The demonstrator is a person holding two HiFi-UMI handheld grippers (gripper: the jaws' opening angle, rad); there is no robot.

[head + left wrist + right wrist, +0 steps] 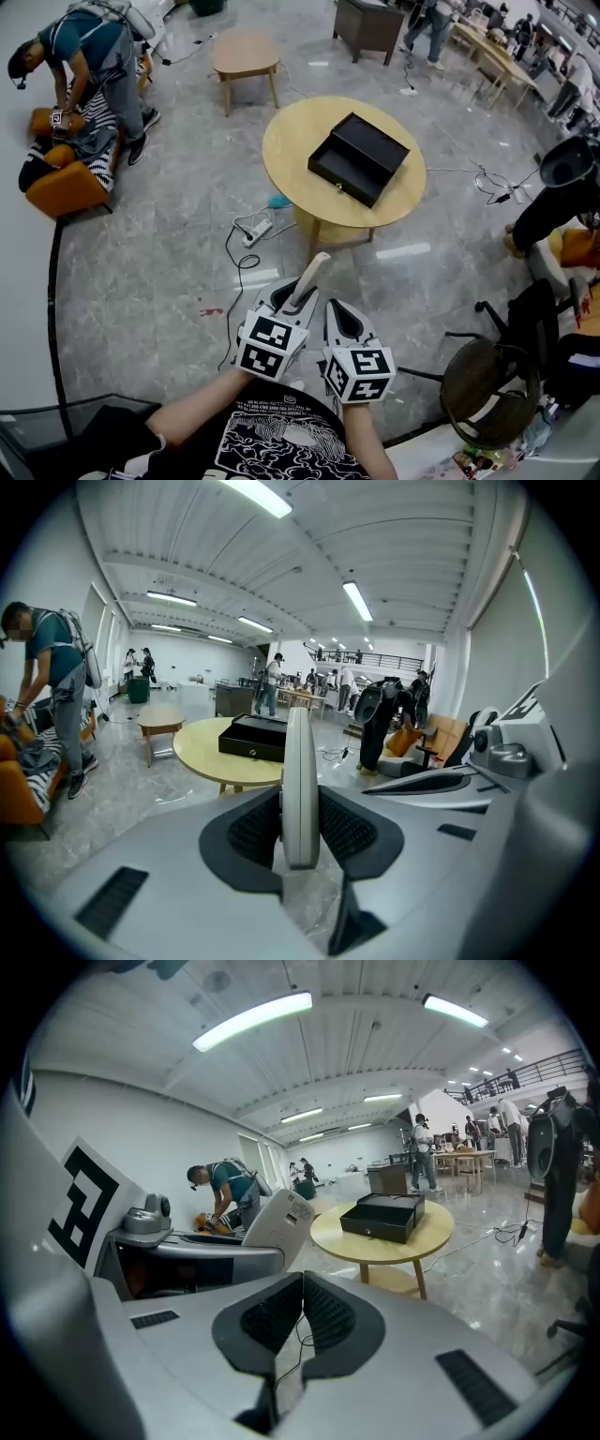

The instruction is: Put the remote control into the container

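Observation:
A slim white remote control (309, 278) stands edge-on between the pads of my left gripper (289, 300), which is shut on it; in the left gripper view the remote control (299, 789) rises straight up out of the jaws. My right gripper (345, 321) is held close beside the left one, shut with nothing in it, its pads meeting (302, 1309). The container, an open black box (359, 157), lies on a round wooden table (291, 141) some way ahead of both grippers, and it shows in the gripper views too: container (253, 737), container (382, 1215).
A white power strip (255, 230) with a black cable lies on the floor in front of the table. A small wooden table (246, 54) stands farther back. A person (89, 66) bends over an orange sofa (64, 187) at the left. An office chair (487, 375) is at the right.

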